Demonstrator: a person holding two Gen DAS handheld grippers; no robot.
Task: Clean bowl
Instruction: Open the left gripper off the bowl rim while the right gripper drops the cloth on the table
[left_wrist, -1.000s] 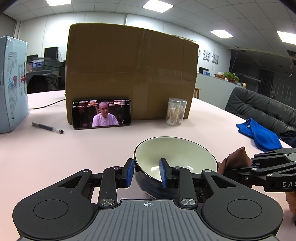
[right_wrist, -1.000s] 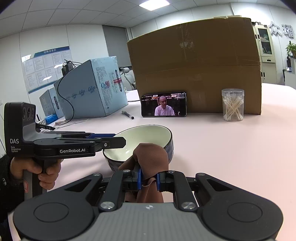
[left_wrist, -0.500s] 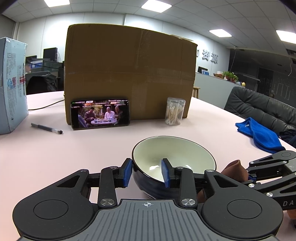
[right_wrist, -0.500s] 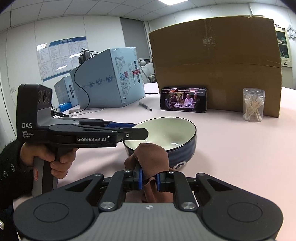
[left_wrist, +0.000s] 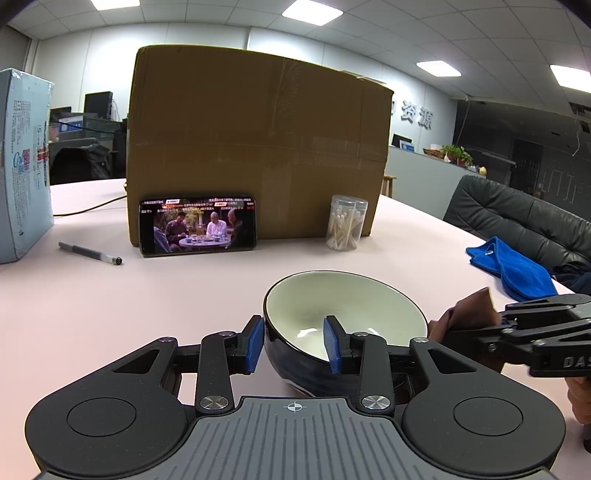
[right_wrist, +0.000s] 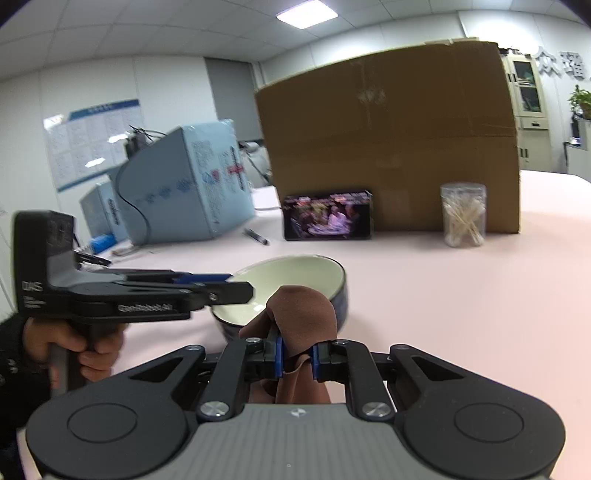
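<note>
A dark blue bowl (left_wrist: 347, 310) with a cream inside stands on the pale pink table (left_wrist: 110, 314). My left gripper (left_wrist: 293, 345) straddles its near rim. One blue pad sits outside the wall and the other inside, with slack between them, so it is open. The right wrist view shows this left gripper (right_wrist: 221, 286) reaching over the bowl (right_wrist: 295, 280) from the left, with a hand on its handle. My right gripper (right_wrist: 297, 356) is shut on a brown cloth (right_wrist: 303, 310), just short of the bowl's near wall. In the left wrist view the cloth (left_wrist: 469, 314) is beside the bowl's right side.
A big cardboard box (left_wrist: 255, 147) stands behind, with a phone (left_wrist: 197, 230) playing video propped against it. A clear jar of cotton swabs (left_wrist: 345, 223) is to the box's right. A pen (left_wrist: 90, 253) and a light blue carton (left_wrist: 22, 166) lie left; a blue towel (left_wrist: 513, 267) lies right.
The left gripper's pads have spread apart at the bowl's rim, loosening their hold. The right gripper keeps the brown cloth and stays close to the bowl. The phone's picture changed.
</note>
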